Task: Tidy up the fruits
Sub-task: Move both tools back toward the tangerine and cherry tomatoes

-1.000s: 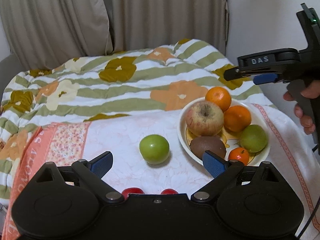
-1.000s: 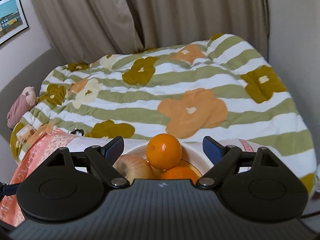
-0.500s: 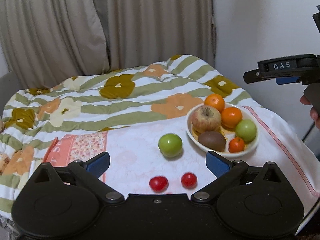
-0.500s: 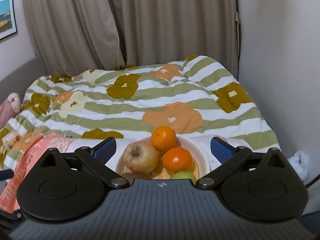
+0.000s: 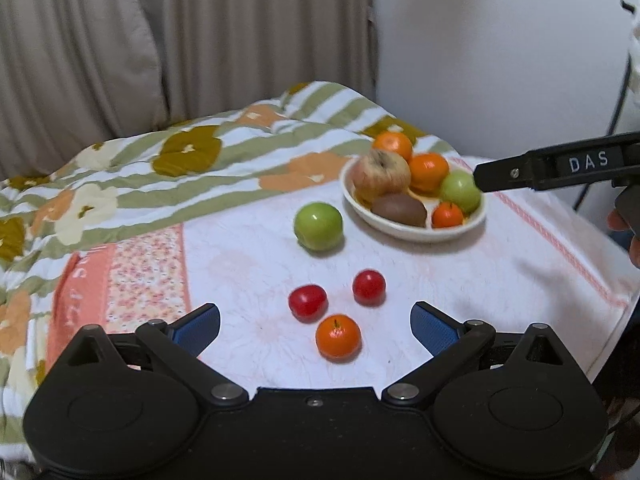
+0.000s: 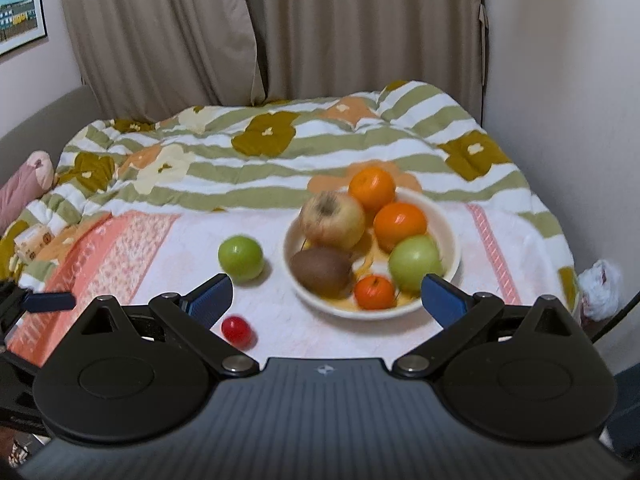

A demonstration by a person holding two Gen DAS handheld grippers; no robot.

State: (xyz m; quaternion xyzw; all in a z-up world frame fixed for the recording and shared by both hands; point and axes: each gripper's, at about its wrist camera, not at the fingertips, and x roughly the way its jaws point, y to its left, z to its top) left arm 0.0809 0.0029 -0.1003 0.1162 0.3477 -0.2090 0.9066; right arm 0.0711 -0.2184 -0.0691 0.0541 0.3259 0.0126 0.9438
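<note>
From the left wrist, the left gripper gapes wide and empty — a small orange, two red fruits and a green apple lie loose on the towel.

From the right wrist, the right gripper spreads wide too — the full fruit bowl sits just beyond it.

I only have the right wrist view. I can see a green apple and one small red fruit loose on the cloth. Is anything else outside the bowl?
Observer: Yes. A second small red fruit lies just left of the one you see.
Operator: Any more?
Observer: A small orange fruit lies nearest the left tool, roughly centred between its open fingers.
Operator: Where is my tool?
Observer: The right tool is raised off the cloth. From the left wrist view its tip overlaps the green fruit at the bowl's right side.
</note>
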